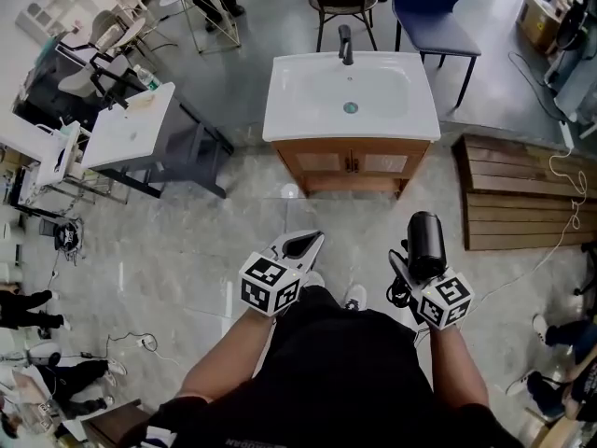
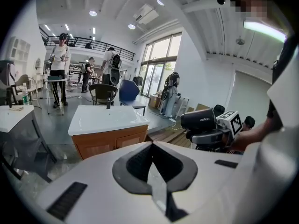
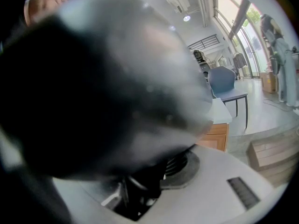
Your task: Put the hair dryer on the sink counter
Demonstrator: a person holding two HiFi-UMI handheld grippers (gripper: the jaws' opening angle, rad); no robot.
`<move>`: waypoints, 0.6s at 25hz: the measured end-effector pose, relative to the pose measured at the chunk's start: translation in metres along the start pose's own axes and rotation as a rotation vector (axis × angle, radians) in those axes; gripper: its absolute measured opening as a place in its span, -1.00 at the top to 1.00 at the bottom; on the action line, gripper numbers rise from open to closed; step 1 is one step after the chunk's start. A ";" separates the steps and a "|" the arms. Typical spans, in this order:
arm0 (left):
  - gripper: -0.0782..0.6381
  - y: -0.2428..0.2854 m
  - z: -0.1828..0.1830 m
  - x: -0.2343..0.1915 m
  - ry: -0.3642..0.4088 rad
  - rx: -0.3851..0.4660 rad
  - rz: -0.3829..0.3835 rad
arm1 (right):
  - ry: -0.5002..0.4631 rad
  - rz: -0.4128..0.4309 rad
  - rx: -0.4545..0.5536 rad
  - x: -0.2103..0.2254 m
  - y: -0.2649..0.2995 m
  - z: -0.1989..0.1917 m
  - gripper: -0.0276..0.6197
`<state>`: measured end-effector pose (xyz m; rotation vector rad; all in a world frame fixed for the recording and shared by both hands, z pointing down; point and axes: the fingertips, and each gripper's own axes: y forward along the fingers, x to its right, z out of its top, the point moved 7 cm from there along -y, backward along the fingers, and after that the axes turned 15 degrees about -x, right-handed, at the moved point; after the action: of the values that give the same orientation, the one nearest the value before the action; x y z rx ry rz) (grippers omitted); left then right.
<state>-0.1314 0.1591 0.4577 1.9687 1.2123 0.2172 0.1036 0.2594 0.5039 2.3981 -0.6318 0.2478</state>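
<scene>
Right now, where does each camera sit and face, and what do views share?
Head view: on the head, steeply down at the sink; shows forearms, left gripper, and right gripper gripping the dryer.
Left gripper view: on that gripper, along its shut, empty jaws toward the sink; right gripper and dryer at right.
Right gripper view: on that gripper; the clamped dryer nearly fills it.
Shared: all three show sink and dryer.

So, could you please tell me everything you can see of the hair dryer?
The hair dryer is black, plastic by its look, with a rounded barrel bearing pale lettering. The right claw is shut on its lower part, holding it above the floor, barrel pointing toward the sink counter, well short of it. Nothing else touches it.
</scene>
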 end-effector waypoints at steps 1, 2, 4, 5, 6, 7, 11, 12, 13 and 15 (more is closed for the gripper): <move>0.78 0.001 0.001 -0.001 -0.003 -0.004 0.000 | 0.003 0.002 -0.001 0.002 0.002 0.001 0.49; 0.78 0.003 0.001 -0.002 -0.003 -0.009 0.000 | 0.006 0.005 -0.001 0.003 0.003 0.002 0.49; 0.78 0.008 0.003 -0.004 0.001 -0.022 -0.004 | 0.008 0.006 0.001 0.005 0.004 0.003 0.49; 0.78 0.012 0.004 -0.005 0.004 -0.027 -0.007 | 0.005 0.003 0.001 0.007 0.004 0.003 0.49; 0.78 0.015 0.007 -0.006 0.006 -0.031 -0.012 | 0.003 -0.001 0.000 0.009 0.005 0.004 0.49; 0.78 0.020 0.010 -0.008 0.011 -0.033 -0.017 | 0.002 -0.006 -0.002 0.012 0.006 0.004 0.49; 0.78 0.035 0.031 -0.017 0.040 -0.022 -0.042 | 0.019 -0.031 -0.004 0.026 0.012 0.008 0.49; 0.78 0.039 0.036 -0.020 0.045 -0.020 -0.046 | 0.024 -0.036 -0.005 0.029 0.013 0.009 0.49; 0.78 0.042 0.041 -0.024 0.049 -0.017 -0.050 | 0.027 -0.041 -0.007 0.033 0.015 0.012 0.49; 0.78 0.048 0.052 -0.033 0.052 -0.013 -0.053 | 0.030 -0.048 -0.013 0.041 0.021 0.018 0.49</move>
<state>-0.0898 0.0939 0.4645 1.9278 1.2919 0.2500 0.1284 0.2182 0.5146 2.3891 -0.5602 0.2585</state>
